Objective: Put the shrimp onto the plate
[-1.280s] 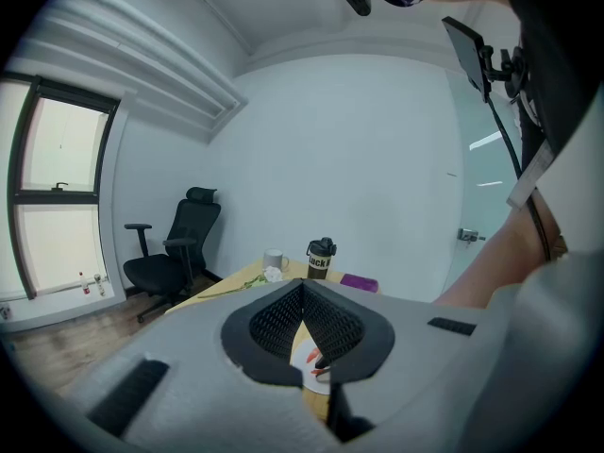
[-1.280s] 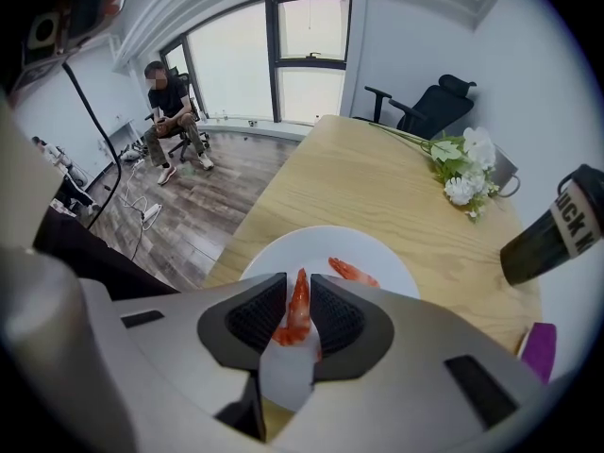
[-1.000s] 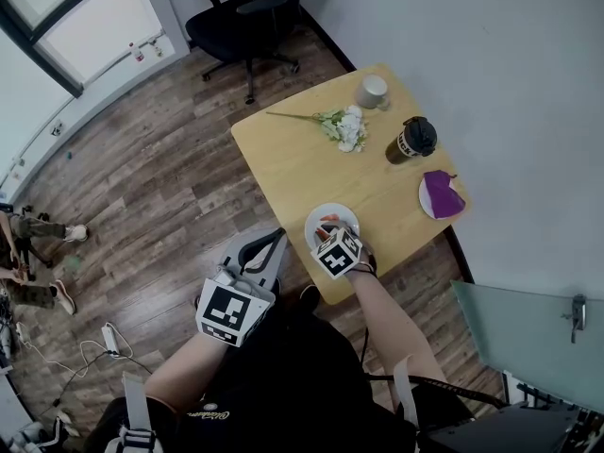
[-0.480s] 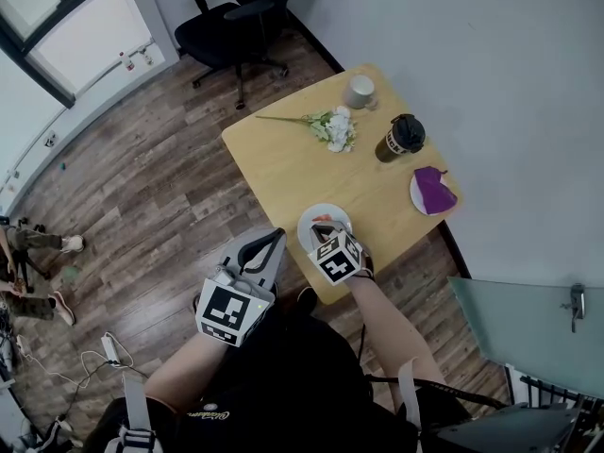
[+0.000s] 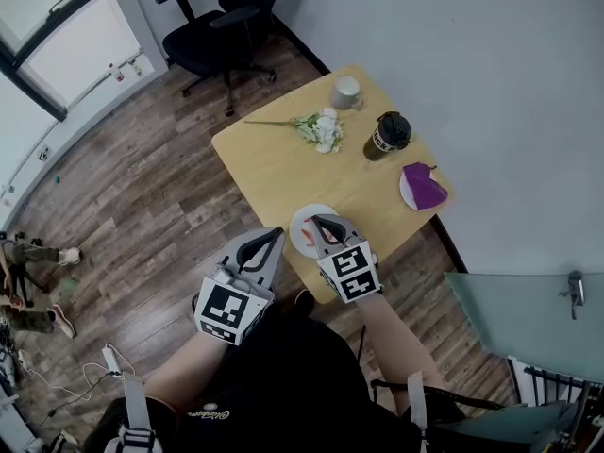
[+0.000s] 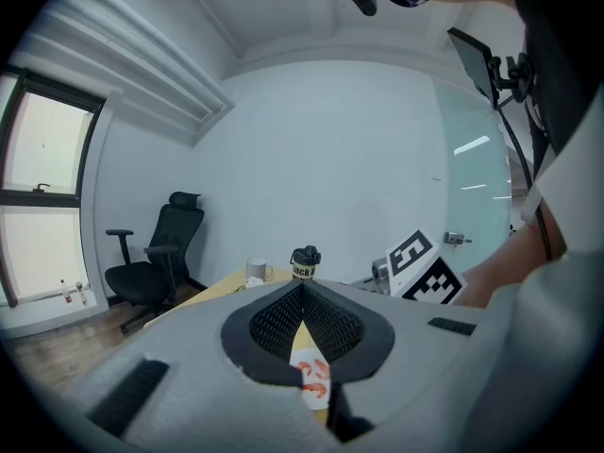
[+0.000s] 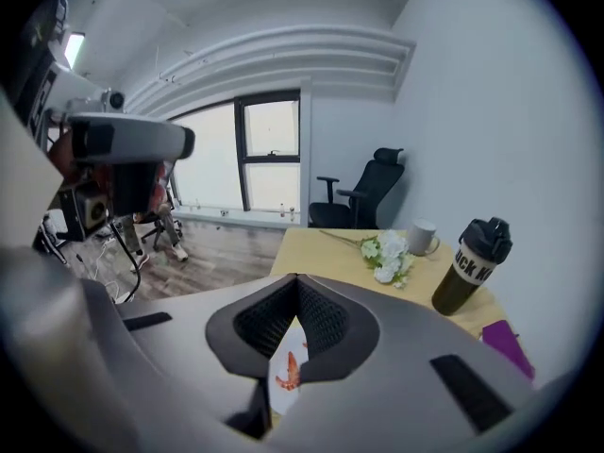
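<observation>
Right gripper view: orange shrimp (image 7: 290, 370)

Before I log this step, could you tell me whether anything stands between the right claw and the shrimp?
Nothing visible does: the shrimp lies uncovered on the plate, and the shut right claw points at it.

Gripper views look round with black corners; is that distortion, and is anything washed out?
Left gripper view: fisheye circle, walls bowed, window overbright. Right gripper view: same bending, window glaring, yet the bottle is sharp. Head view: even light, table crisp.
</observation>
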The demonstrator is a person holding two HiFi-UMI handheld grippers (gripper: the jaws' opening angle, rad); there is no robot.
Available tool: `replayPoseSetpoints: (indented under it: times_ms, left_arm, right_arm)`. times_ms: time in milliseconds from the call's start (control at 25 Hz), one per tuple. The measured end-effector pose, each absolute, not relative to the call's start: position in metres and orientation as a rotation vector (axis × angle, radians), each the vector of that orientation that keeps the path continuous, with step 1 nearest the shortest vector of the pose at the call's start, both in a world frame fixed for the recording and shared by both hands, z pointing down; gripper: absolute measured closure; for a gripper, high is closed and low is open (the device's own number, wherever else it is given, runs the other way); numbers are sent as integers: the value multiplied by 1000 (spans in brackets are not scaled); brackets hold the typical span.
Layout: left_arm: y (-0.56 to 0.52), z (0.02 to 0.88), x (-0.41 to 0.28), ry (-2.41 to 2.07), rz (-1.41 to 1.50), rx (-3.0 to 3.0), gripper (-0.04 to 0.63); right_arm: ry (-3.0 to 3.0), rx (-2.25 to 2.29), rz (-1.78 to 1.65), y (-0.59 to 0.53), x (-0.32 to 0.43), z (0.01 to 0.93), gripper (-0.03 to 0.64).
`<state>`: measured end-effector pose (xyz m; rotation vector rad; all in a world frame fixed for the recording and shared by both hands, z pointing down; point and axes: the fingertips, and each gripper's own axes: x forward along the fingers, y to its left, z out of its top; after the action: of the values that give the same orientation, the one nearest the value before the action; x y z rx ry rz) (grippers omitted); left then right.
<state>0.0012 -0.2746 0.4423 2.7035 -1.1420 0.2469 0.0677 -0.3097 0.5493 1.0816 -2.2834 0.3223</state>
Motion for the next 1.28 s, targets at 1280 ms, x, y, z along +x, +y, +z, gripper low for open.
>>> replayPoseSetpoints:
  times_ms: [1280]
  left_arm:
    - [-272, 419, 25, -1089, 231, 2779, 595]
  right_arm:
    - [-2551, 1637, 201, -249, 138, 390, 617]
